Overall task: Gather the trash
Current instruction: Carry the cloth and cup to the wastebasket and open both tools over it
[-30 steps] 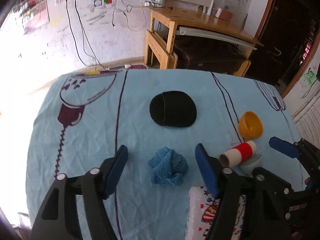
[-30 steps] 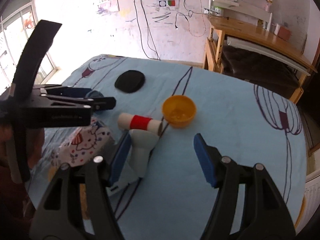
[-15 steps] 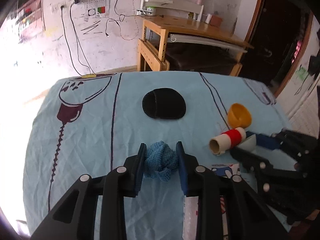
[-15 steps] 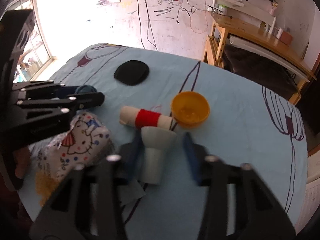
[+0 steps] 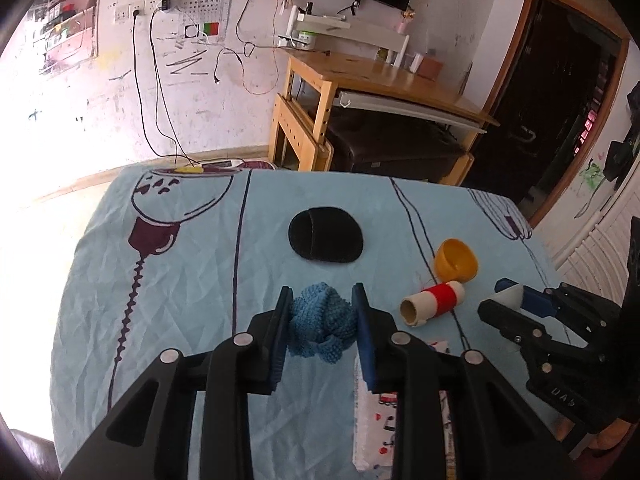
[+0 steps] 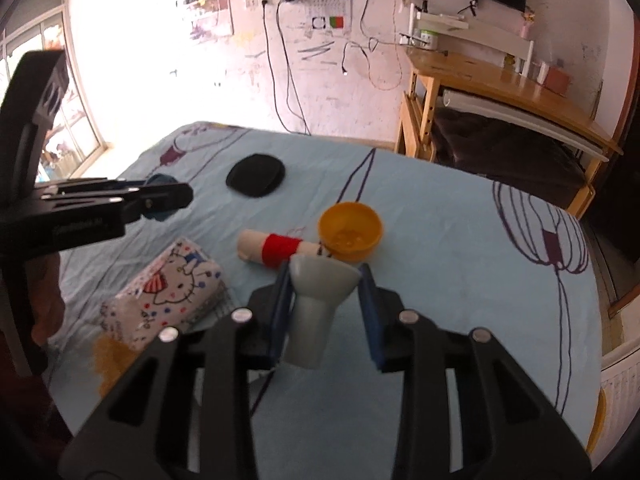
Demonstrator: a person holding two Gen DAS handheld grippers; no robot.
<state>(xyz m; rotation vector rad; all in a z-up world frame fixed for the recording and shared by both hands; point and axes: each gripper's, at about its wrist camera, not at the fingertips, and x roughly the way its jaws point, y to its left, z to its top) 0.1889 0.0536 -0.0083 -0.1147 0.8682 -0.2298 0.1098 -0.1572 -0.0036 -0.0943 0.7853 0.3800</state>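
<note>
Left gripper (image 5: 322, 320): black frame, blue pads, narrowed onto a crumpled blue knitted cloth (image 5: 323, 326); pads pressed against both sides of the cloth, which bulges between and past the fingertips. Lower folds hanging just over the light blue printed tablecloth (image 5: 192, 280); contact with it impossible to tell.

Right gripper (image 6: 326, 300): likewise narrowed, clamped on a pale grey funnel-shaped cup (image 6: 318, 304). Flared mouth forward beyond the fingertips, narrow stem back between the blue pads, tilted.

Directly ahead of the grey cup: a cardboard tube wrapped in red thread (image 6: 276, 250), lying on its side, and an orange plastic bowl (image 6: 351, 232), just beside the tube's far end. Farther back, a flat black oval pad (image 5: 326, 236), well apart from both grippers. Between the two grippers, near the table's front edge, a white cartoon-printed tissue pack (image 6: 168, 292).
</note>
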